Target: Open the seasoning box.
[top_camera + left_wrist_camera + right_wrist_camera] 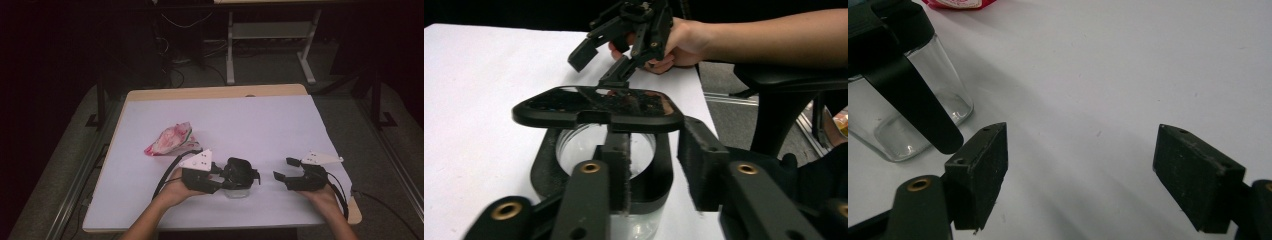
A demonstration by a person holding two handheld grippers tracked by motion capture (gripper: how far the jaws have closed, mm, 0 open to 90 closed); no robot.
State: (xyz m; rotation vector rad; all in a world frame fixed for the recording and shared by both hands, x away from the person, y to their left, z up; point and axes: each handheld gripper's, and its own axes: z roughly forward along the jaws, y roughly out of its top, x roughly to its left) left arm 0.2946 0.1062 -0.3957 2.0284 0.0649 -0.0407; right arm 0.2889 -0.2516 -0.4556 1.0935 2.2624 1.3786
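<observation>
The left claw (227, 176) had its jaws part-closed about the rim of the glass jar (237, 190) on the bench's (250, 125) near edge, steadying it beneath its black lid (599, 107), while the right claw (286, 176) waited wide and empty just beside

The white table (225, 120) is bare across its far half and its middle, so a hand can pass there freely. Near the left side lies a crumpled pink wrapper (170, 140), just behind the left gripper (227, 175). This gripper is at a glass jar (237, 189) with a black lid (599, 106), and both block the front centre. Between the jar and the right gripper (285, 172) there is a bare gap. The right gripper's jaws stand apart over bare table.
</observation>
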